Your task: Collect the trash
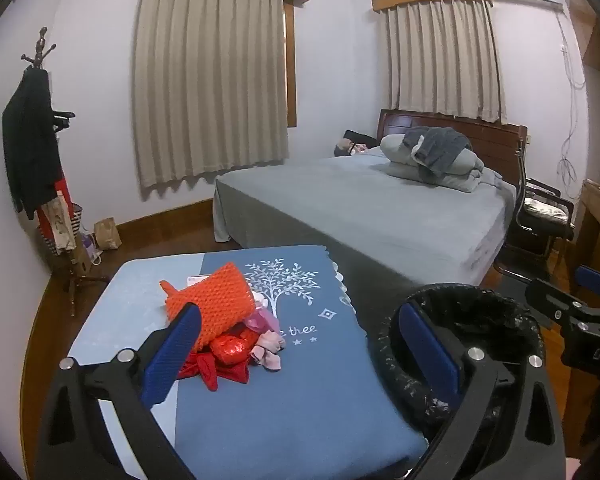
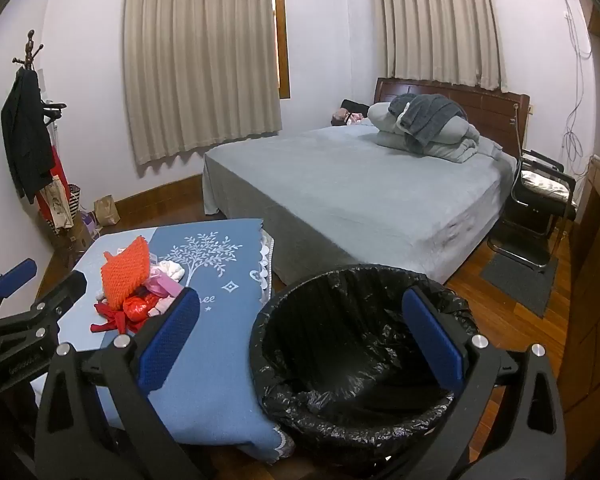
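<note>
Both the left tool and right tool gape wide and empty, so a careless grab at the tangled trash pile risks scattering scraps across the worktop, short of the bin.

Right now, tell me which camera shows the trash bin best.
The right wrist view. There the trash bin sits nearly whole in frame, with its black bag lining the rim and its inside open to view. The left wrist view catches only part of the rim at the lower right, with a gripper finger in front of it.
</note>
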Demonstrator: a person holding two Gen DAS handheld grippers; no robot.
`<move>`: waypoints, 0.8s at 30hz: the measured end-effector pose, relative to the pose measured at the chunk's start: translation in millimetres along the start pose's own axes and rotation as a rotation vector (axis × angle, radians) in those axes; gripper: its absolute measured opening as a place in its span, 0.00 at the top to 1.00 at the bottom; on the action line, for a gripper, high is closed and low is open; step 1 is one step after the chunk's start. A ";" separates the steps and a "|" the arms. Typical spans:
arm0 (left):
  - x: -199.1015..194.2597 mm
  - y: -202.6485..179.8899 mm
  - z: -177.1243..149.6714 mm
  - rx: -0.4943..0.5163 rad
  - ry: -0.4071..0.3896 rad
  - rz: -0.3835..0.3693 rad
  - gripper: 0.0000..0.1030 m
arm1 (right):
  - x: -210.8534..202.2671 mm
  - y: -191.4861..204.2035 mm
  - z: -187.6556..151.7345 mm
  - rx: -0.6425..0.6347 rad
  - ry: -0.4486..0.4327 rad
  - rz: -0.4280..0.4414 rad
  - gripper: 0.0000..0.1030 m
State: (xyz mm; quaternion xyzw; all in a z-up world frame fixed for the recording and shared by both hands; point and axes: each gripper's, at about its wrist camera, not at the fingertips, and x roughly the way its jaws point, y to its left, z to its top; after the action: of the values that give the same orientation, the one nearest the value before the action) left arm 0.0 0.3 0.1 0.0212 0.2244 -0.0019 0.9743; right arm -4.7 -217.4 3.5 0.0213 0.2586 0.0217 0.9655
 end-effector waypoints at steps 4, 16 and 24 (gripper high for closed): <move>0.5 4.5 0.5 -0.024 0.003 -0.002 0.06 | -0.1 -0.1 0.0 0.002 -0.005 0.001 0.04; -0.2 9.7 3.1 -0.019 0.004 -0.006 0.06 | -0.4 -0.2 -0.4 0.001 -0.005 0.000 0.04; -0.7 8.2 2.9 -0.020 0.007 -0.008 0.06 | 0.9 0.9 -0.7 0.001 -0.003 -0.001 0.04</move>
State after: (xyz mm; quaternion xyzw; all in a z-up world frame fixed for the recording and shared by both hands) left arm 0.8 8.3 3.4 0.0104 0.2280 -0.0035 0.9736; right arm -4.2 -216.4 2.5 0.0218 0.2573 0.0212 0.9659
